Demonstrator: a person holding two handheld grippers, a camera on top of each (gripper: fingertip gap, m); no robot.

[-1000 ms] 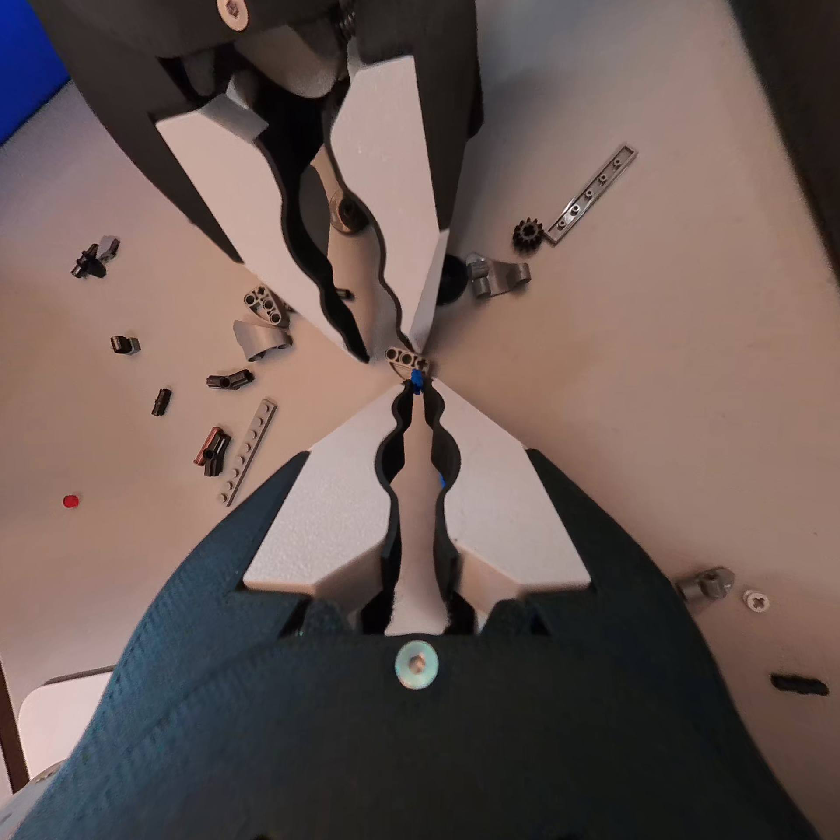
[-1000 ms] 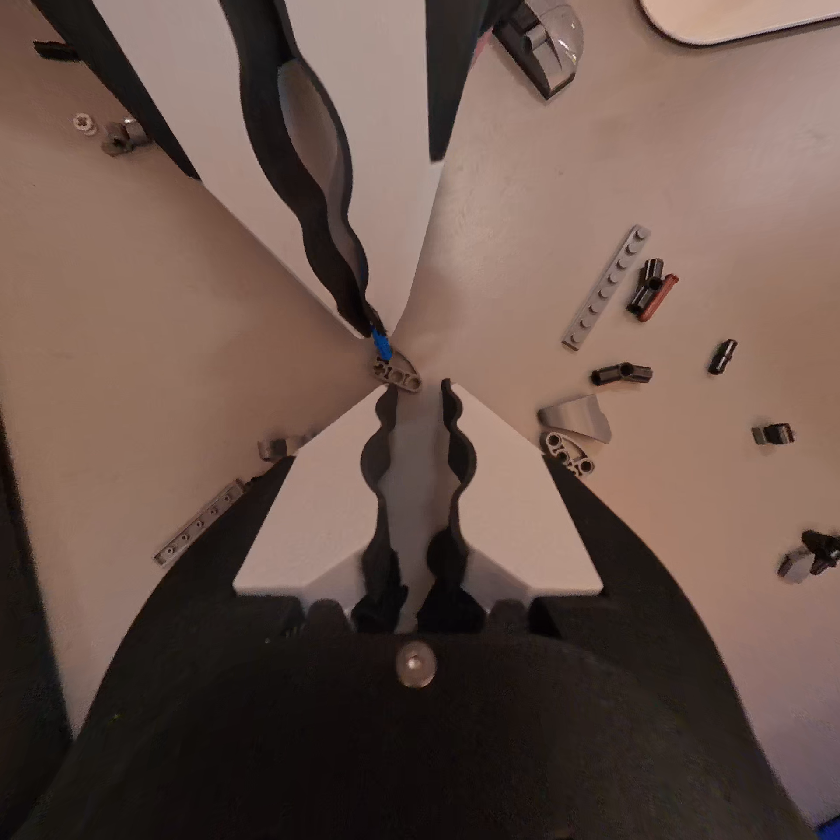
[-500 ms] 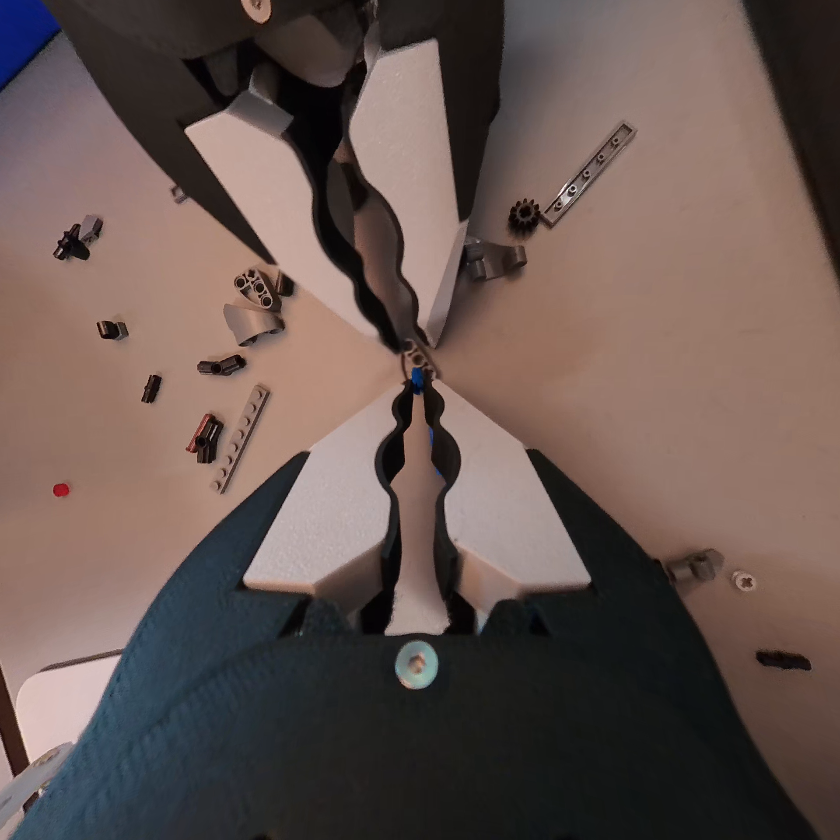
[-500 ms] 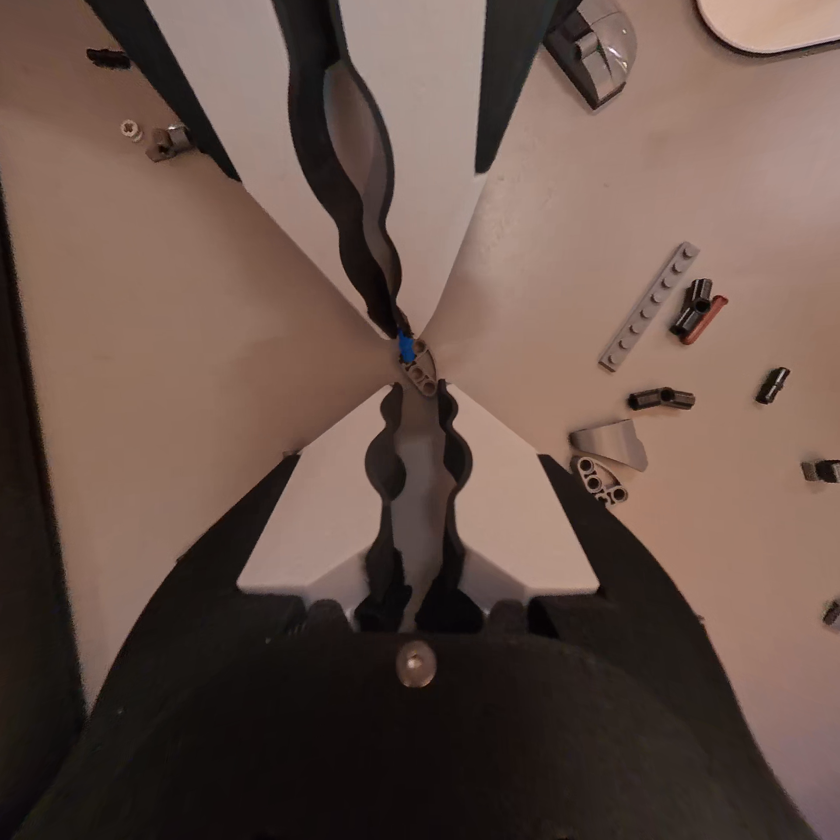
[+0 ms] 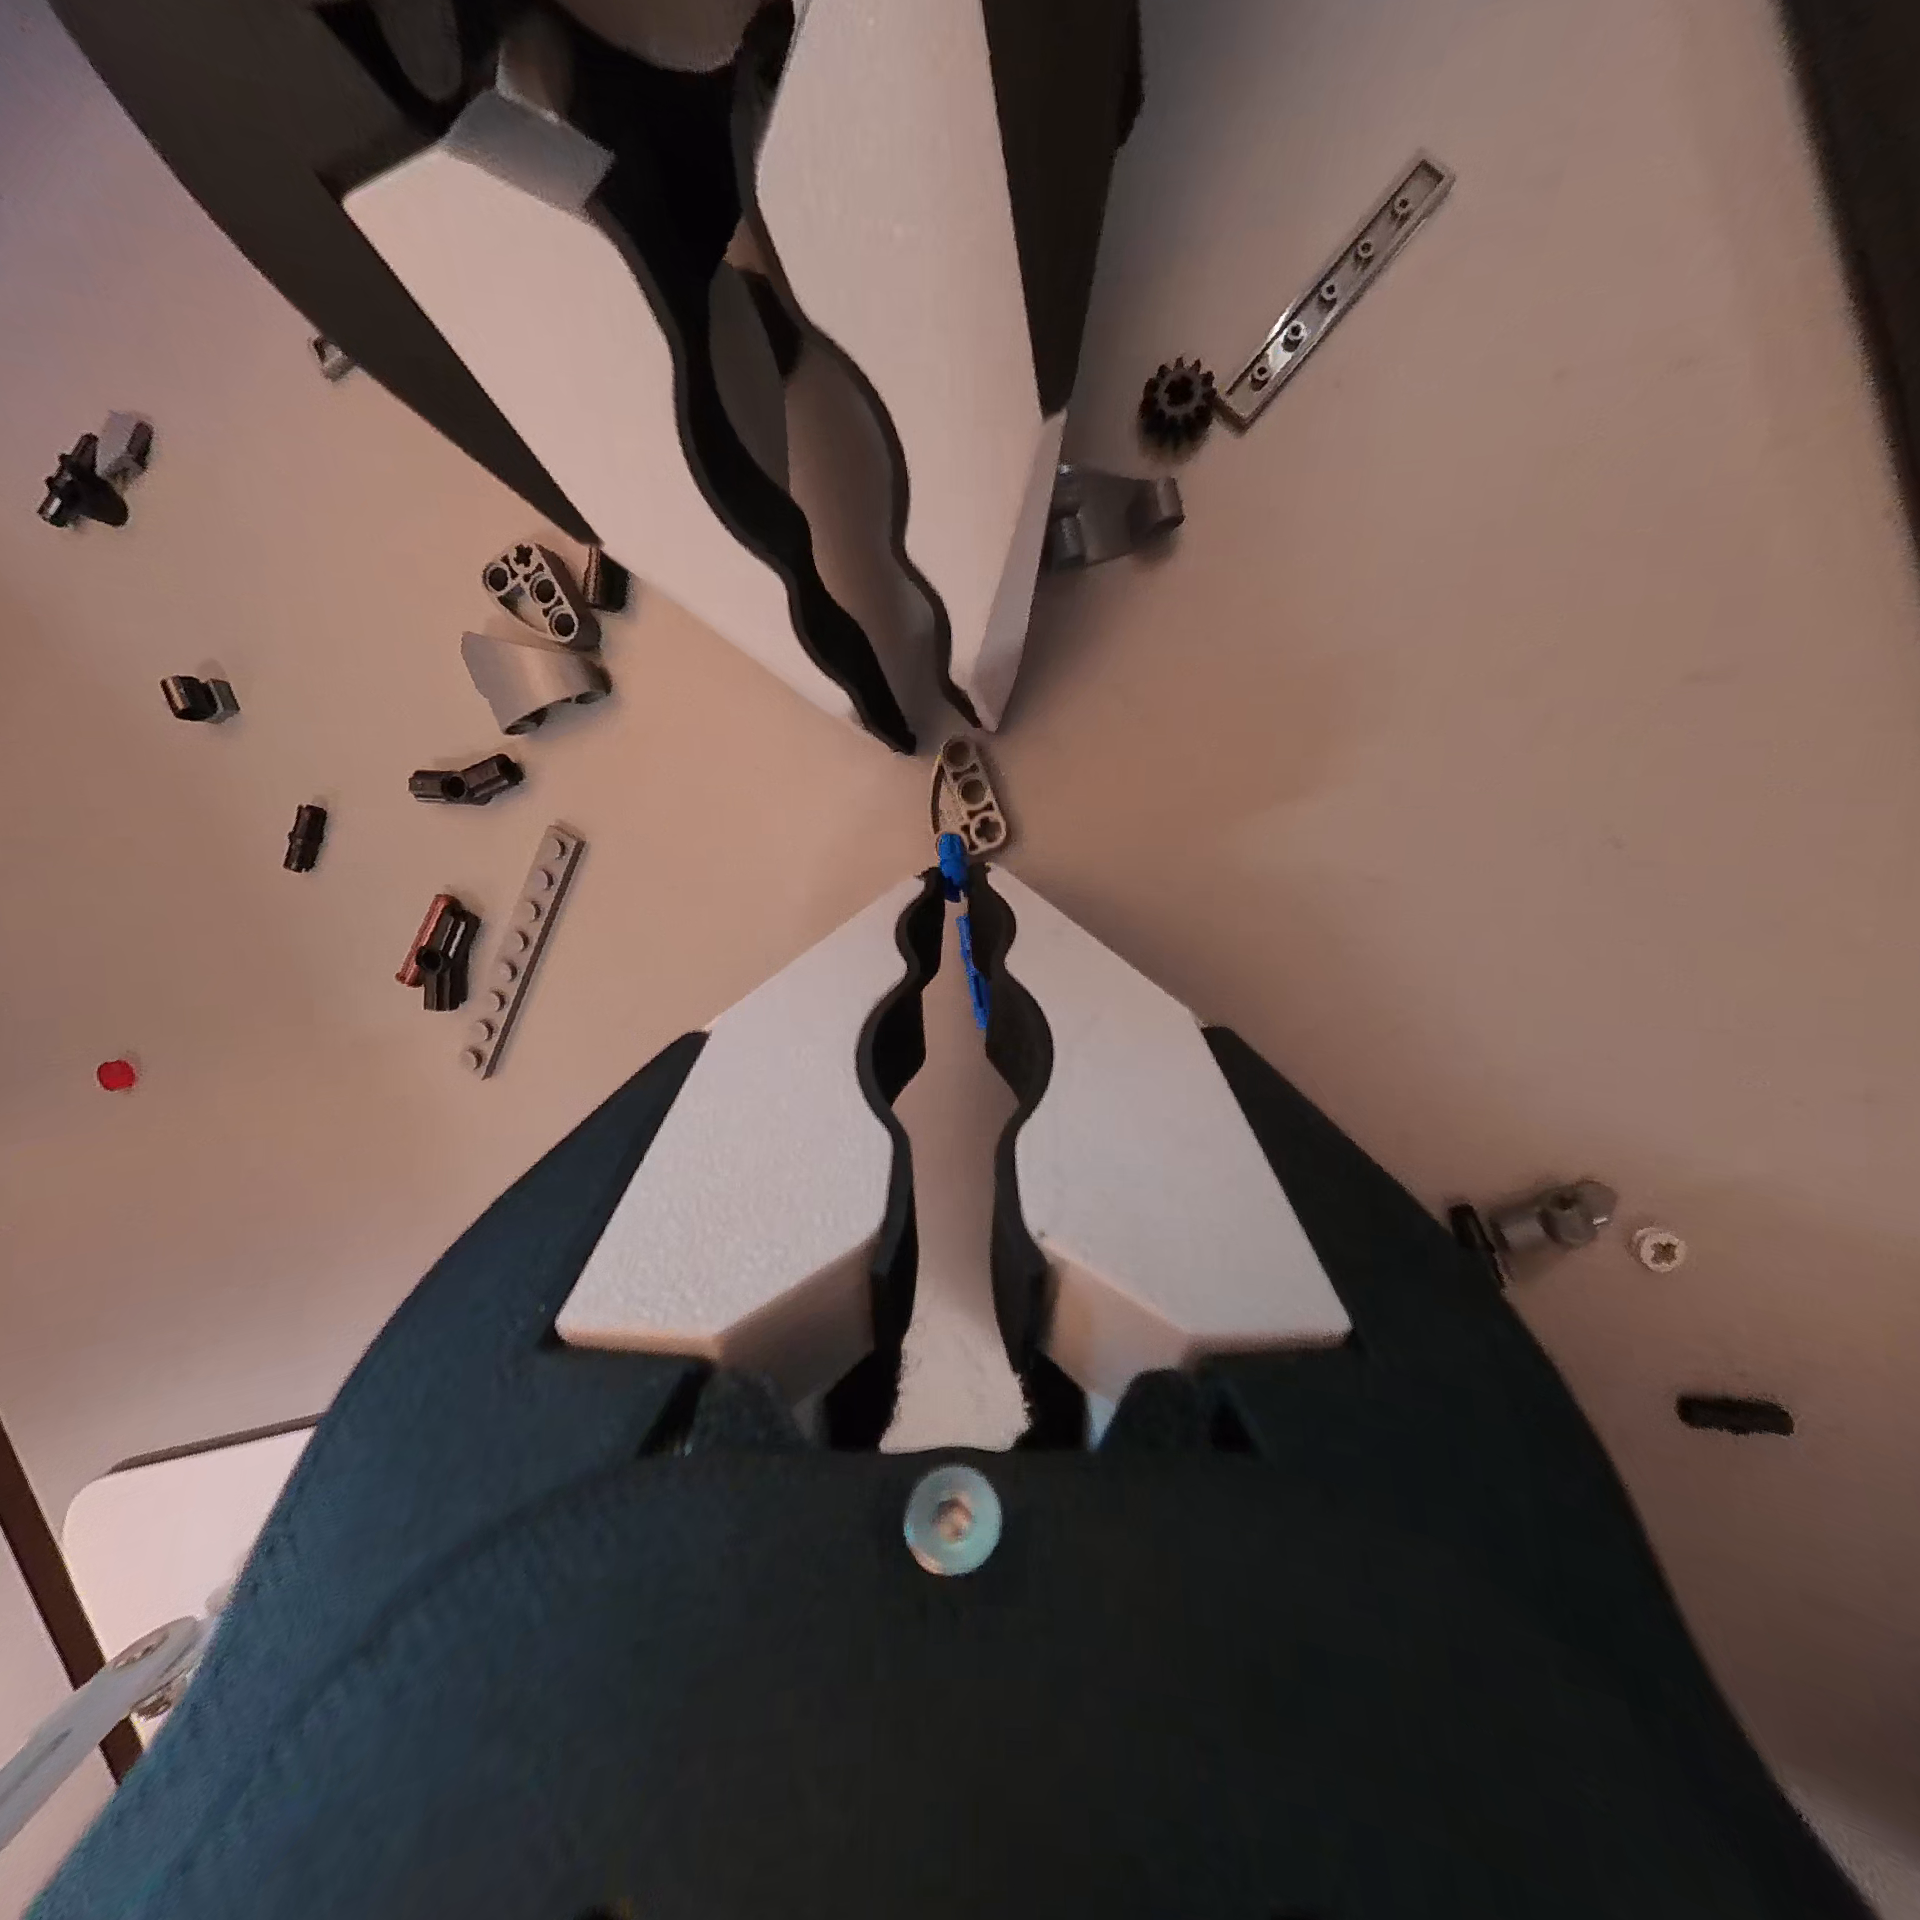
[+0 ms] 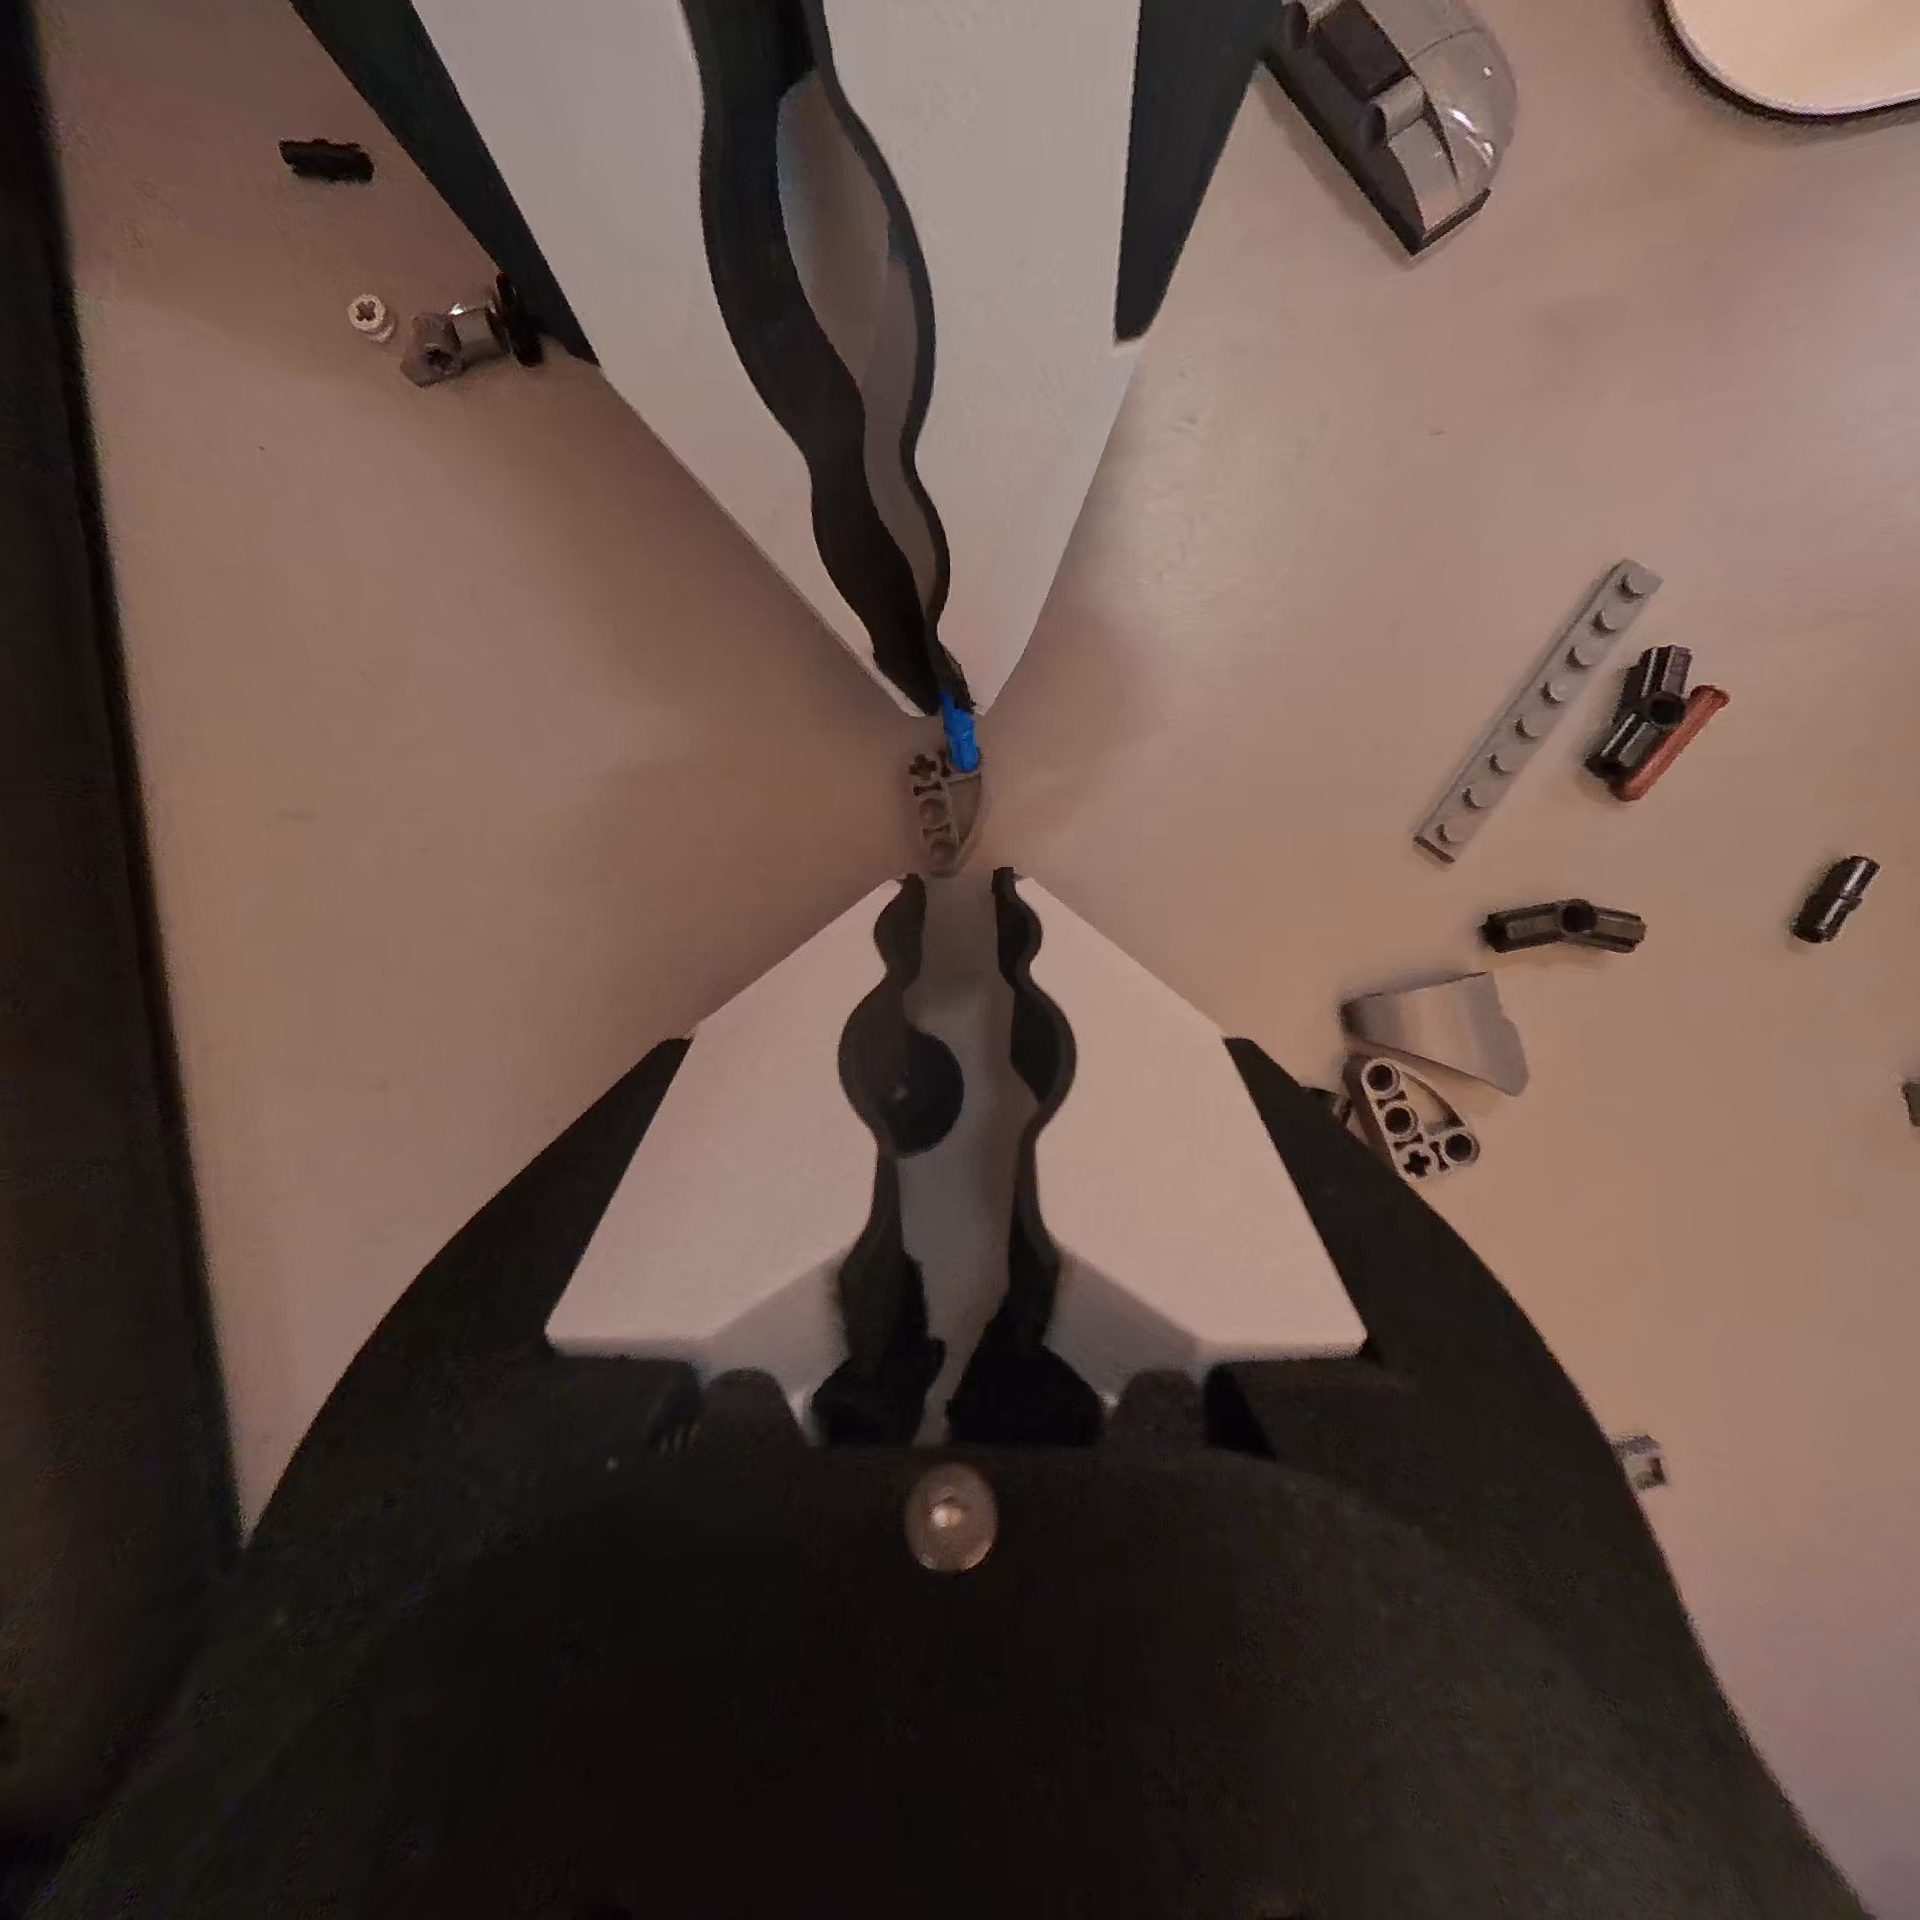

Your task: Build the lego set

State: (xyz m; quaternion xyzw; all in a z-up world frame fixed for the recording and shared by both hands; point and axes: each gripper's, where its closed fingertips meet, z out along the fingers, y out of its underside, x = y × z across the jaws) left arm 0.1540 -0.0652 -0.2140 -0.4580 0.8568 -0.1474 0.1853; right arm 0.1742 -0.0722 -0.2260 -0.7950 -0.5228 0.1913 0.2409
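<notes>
Tools are meeting tip to tip above the desk (image 5: 1455,831). Left tool (image 5: 954,881) is pinching a blue pin (image 5: 950,854), jaws nearly closed. Right tool (image 6: 954,878) is standing slightly parted, tips bracketing the grey curved liftarm (image 6: 940,816) that the pin is entering; firm grip cannot be confirmed. Advisable: keep the pin square to the hole and brace the liftarm. Spare parts are lying outward on both sides.

Matt plastic on a smooth pale table (image 5: 1455,831)

The left gripper (image 5: 954,881) has grainy dark-teal shells, white textured fingers (image 5: 748,1143) and a shiny metal screw (image 5: 953,1515) — the blue pin (image 5: 950,854) looks glossy plastic, the grey curved beam (image 5: 971,795) dull; the right gripper (image 6: 951,883) is rough black.
</notes>
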